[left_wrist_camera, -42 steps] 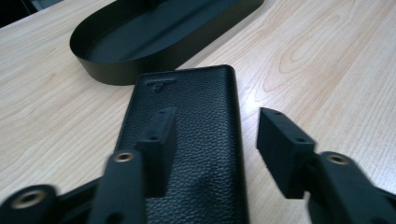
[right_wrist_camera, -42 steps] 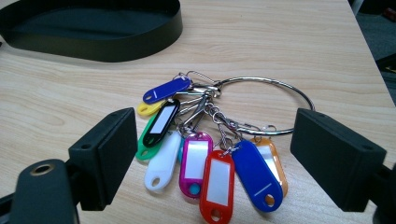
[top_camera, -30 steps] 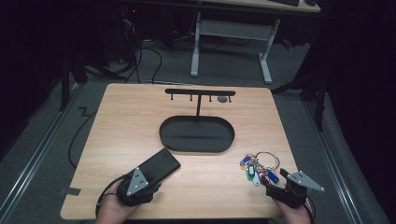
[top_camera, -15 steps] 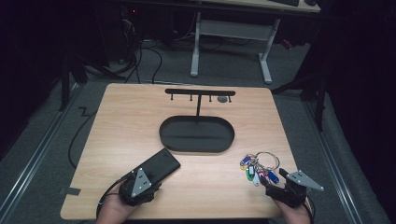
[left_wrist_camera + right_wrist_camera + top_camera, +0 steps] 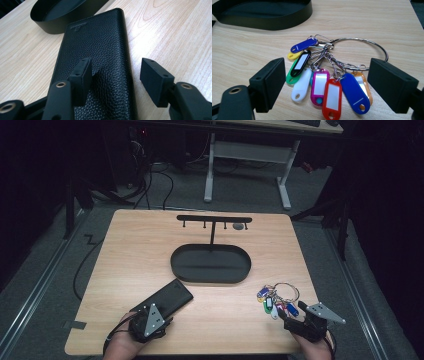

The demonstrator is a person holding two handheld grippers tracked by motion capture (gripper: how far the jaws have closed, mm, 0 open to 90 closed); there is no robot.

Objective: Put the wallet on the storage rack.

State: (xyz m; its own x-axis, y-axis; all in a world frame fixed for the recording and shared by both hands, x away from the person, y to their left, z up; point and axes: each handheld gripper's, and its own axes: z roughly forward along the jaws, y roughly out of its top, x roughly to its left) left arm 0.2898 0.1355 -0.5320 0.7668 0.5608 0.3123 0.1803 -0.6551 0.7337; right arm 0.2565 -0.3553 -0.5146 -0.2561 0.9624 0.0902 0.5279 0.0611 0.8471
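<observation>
A black grained-leather wallet (image 5: 169, 298) (image 5: 100, 42) lies flat on the wooden table (image 5: 125, 250), near its front left. My left gripper (image 5: 160, 315) (image 5: 116, 72) is at the wallet's near end and stands open. One jaw hovers over the leather and the other hangs just past the wallet's right edge, so neither pad presses on it. At the front right lies a steel key ring with several coloured tags (image 5: 277, 300) (image 5: 329, 82). My right gripper (image 5: 290, 316) (image 5: 327, 82) stands open just short of it, a jaw on either side of the tags without touching them.
A black oval tray (image 5: 210, 279) (image 5: 47, 25) (image 5: 274, 23) sits mid-table, with a black T-shaped hook stand (image 5: 214, 220) rising at its far side. Bare wood lies between the wallet and the keys. Beyond the table are desk legs (image 5: 210, 165) and cables on a dark floor.
</observation>
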